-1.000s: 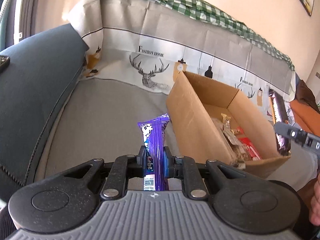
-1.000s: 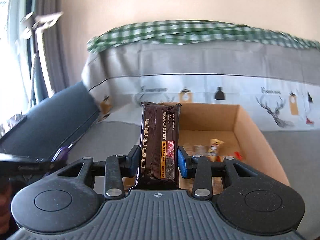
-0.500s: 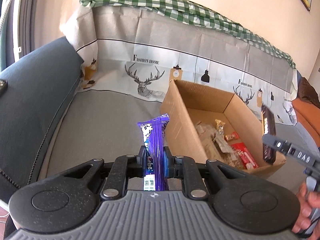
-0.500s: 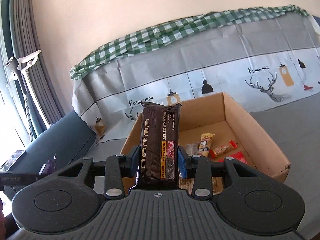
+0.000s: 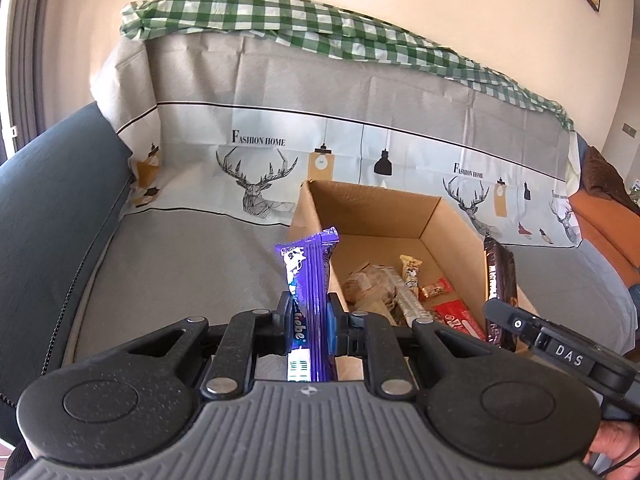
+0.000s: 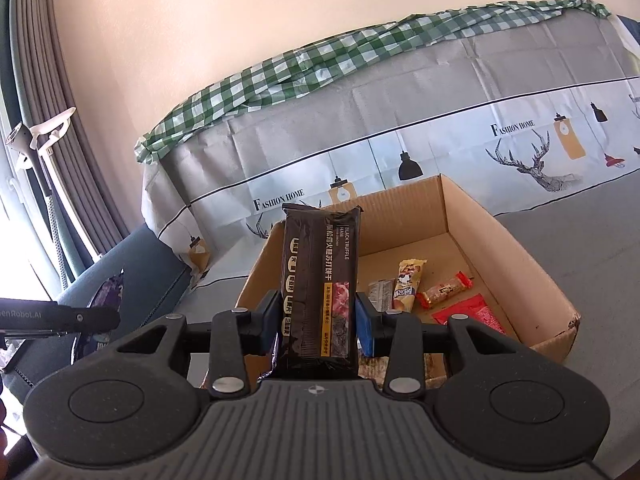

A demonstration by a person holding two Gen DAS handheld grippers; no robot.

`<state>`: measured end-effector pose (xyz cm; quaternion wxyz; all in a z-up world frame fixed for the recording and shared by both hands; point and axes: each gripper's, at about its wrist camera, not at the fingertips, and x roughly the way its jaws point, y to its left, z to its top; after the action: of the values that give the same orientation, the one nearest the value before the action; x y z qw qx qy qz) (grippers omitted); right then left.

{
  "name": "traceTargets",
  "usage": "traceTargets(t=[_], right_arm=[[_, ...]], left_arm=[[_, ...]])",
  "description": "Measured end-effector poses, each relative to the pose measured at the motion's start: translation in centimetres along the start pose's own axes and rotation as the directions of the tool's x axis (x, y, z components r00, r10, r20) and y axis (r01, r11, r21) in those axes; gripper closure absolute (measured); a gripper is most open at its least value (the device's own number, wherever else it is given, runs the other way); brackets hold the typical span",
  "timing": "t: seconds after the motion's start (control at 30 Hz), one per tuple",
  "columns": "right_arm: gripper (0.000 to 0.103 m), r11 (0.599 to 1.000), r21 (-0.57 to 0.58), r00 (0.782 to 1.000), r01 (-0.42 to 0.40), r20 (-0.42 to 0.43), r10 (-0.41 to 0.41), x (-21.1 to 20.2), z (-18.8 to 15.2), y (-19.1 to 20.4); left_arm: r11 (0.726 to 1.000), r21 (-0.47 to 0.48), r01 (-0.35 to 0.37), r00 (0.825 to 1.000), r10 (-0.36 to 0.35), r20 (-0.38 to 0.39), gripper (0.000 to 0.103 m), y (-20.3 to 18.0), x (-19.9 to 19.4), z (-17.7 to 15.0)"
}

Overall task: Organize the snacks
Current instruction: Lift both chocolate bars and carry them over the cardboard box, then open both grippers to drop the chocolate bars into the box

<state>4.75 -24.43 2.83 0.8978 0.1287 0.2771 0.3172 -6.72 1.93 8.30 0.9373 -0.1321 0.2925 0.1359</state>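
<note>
Setting: sofa seat (image 5: 180, 272) draped in a grey cover printed with deer and hanging lamps; a green checked cloth (image 5: 320, 28) lies along the backrest top.
Receptacle: open cardboard box (image 6: 512, 236) standing on the seat, flaps off, already holding several wrapped snacks (image 6: 408, 286) loose on its floor.
Left gripper (image 5: 308, 320): jaws clamped nearly together on a slim purple snack bar (image 5: 310, 276); the bar stands up out of the pads, long axis in line with the fingers.
Right gripper (image 6: 318, 320): jaws part-way apart and pressed on the flat sides of a dark brown cracker pack (image 6: 320, 280); the pack stands upright, long axis along the fingers.
Key relation, left: the box lies ahead and to the right of the purple bar; its near left wall (image 5: 308, 216) stands just behind the bar in the left wrist view, so this bar appears not yet over the opening.
Key relation, right: the box opening lies directly ahead of and below the cracker pack; in the left wrist view the same pack (image 5: 500, 280) hangs at the box's near right wall.
Nearer hand: judged to be the right; it needs only a short forward reach before release.
Left requirement: judged to need a carry rightward across the wall first.
Risk: both tools converge on one opening; staggered release is advisable.
</note>
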Motion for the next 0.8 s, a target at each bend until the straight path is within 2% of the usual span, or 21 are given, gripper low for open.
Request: traceTargets(t=[0.2,0.47,0.8], right_arm=[[0.062,1.0,0.01,1.0,0.026,0.016,-0.027,-0.1,-0.1,0.1],[0.062,0.989,0.047,0.985,0.141,0.091,-0.144,-0.6,-0.3,0.1],[0.062,0.979,0.082,0.977,0.188,0.089,-0.196,0.1,-0.2,-0.5]], left_arm=[[1.0,0.008,0.008,1.0,-0.008,-0.001,0.086,-0.9,0.4,0.3],[0.999,0.028,0.037,0.999,-0.037,-0.007,0.086,-2.2,1.2,0.7],[0.991,0.088,0.098,0.995,-0.098,-0.002,0.086,-6.2,3.6,2.9]])
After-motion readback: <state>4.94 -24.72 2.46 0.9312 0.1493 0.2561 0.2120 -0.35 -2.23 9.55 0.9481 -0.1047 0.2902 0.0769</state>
